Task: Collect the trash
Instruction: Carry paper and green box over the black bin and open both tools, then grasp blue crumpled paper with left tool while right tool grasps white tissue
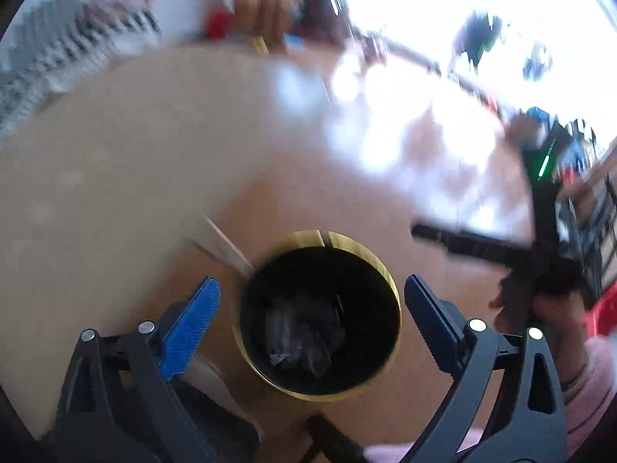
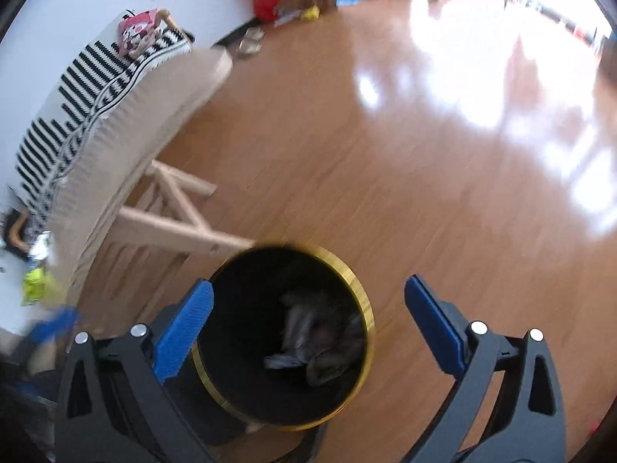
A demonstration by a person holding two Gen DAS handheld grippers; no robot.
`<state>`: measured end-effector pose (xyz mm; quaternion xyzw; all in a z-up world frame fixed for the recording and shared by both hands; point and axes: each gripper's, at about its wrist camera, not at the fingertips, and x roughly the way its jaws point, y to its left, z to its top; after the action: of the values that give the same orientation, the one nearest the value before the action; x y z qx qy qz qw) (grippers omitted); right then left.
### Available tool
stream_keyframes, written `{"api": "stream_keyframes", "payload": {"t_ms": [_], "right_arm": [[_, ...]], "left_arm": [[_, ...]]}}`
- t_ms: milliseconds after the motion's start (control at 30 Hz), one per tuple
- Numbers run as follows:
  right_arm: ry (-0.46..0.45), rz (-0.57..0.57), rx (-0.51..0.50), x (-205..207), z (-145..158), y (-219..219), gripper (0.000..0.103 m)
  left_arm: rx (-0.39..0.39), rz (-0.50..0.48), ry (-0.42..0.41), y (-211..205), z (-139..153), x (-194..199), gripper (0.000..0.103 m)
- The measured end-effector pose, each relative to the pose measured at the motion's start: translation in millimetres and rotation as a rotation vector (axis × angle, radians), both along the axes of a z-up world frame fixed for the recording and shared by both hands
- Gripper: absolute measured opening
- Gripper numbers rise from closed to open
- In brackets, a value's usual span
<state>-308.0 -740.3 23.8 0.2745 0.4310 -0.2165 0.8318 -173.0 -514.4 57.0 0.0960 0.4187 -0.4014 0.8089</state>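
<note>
Bin with a gold rim stands on the floor below and between both pairs of jaws; left gripper and right gripper gape empty, crumpled trash lying inside it

Black tongs, blue pads, pink sleeve

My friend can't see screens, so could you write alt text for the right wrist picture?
An open right gripper with blue fingers hangs over a black, gold-rimmed bin holding crumpled grey trash, on a wooden floor beside a beige sofa.
</note>
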Motion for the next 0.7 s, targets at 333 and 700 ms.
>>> {"api": "stream_keyframes", "payload": {"t_ms": [333, 700], "right_arm": [[-0.196, 0.233, -0.114, 98.0, 100.9, 105.3, 0.096], [-0.237, 0.640, -0.065, 264.0, 130.4, 305.2, 0.096]], "left_arm": [[0.056, 0.594, -0.197, 244.1, 76.0, 72.6, 0.097], [0.088, 0.860, -0.089, 395.9, 66.3, 155.2, 0.097]]}}
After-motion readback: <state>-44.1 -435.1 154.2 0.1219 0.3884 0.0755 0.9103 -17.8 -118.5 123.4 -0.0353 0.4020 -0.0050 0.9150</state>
